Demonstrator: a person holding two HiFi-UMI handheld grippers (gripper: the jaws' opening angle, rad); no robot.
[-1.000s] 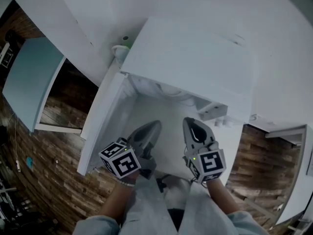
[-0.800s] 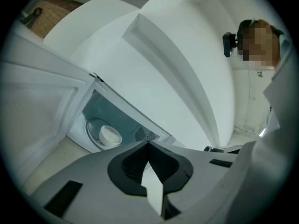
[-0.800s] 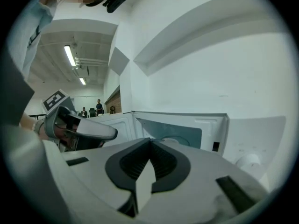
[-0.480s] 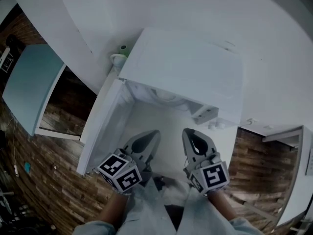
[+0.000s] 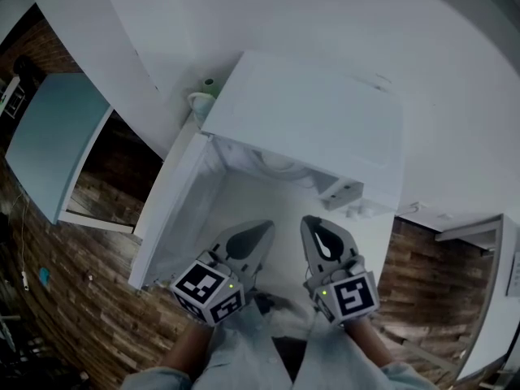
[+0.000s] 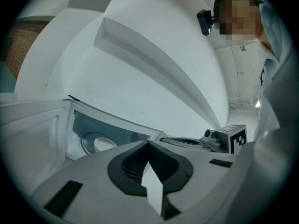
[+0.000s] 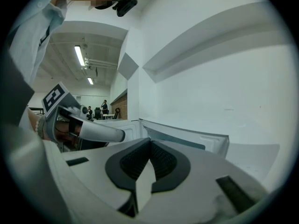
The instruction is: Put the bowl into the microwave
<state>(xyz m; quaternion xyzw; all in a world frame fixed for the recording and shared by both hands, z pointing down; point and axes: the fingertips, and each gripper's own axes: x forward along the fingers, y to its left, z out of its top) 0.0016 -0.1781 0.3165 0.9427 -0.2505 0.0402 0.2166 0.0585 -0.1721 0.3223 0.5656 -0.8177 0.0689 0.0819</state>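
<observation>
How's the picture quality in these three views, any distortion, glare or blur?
Head view: strong fisheye bending, dim overall, microwave evenly lit, no glare. Left gripper view: dark round vignette, mosaic patch upper right. Right gripper view: same vignette, bright ceiling lights at left, mosaic patch on top.

Your left gripper point(image 5: 258, 234) and your right gripper point(image 5: 313, 227) sit side by side in front of you, near each other but not touching. Both point away from you. Each has its jaws pressed together with nothing between them. Your left gripper is tipped a little to one side. Your arms point(image 5: 192, 344) reach forward from below.
</observation>
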